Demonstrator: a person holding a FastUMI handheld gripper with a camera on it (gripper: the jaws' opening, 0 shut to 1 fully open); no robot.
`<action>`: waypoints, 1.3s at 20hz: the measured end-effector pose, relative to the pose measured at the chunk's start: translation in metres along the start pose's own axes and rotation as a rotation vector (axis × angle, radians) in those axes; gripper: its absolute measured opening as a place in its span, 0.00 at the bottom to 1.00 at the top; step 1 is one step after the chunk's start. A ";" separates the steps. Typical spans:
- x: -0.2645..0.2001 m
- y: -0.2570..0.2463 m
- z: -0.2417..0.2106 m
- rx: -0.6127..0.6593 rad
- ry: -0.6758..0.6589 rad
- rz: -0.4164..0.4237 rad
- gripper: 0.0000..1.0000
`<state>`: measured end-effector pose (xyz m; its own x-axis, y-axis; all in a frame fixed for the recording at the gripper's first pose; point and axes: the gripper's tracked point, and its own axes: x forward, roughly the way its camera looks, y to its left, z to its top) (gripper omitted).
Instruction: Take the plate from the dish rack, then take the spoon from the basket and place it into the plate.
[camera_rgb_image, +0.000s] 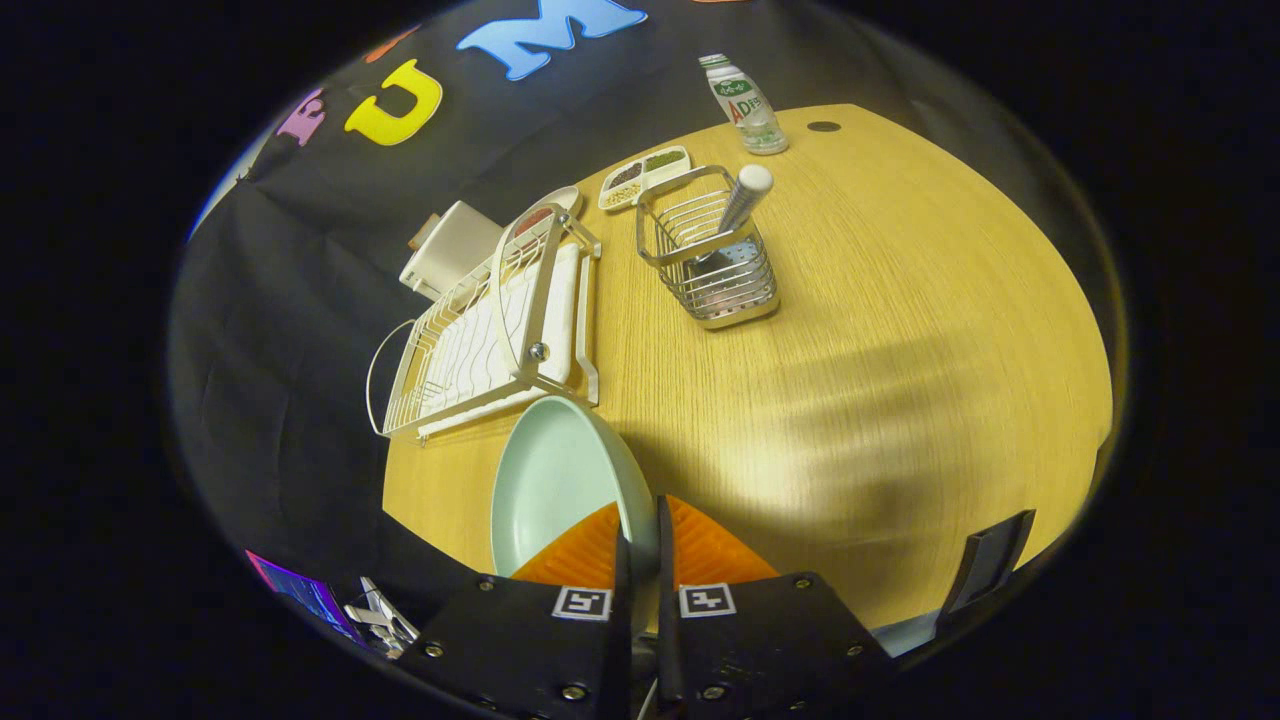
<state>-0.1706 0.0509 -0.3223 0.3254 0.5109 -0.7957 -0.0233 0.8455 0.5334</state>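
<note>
Wooden table (900, 330). White dish rack (480, 340) beyond the fingers, emptied. Pale green plate (555, 480) clamped by its rim between nearly closed gripper (640, 540) fingers. Wire basket (710, 265) farther off, spoon (745, 195) standing inside.

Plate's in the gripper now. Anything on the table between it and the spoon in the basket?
Nothing visible. The gripper is shut on the plate rim. Beyond it, bare table runs up to the wire basket holding the spoon. The dish rack sits off to the side, beside the plate.
</note>
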 end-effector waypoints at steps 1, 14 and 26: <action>0.003 0.000 -0.001 -0.006 -0.001 0.003 0.11; -0.027 -0.024 0.045 -0.256 -0.223 -0.077 0.49; -0.129 -0.008 0.133 -0.518 -0.820 -0.077 0.56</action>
<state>-0.0868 -0.0425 -0.1860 0.8966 0.3502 -0.2712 -0.3234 0.9359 0.1397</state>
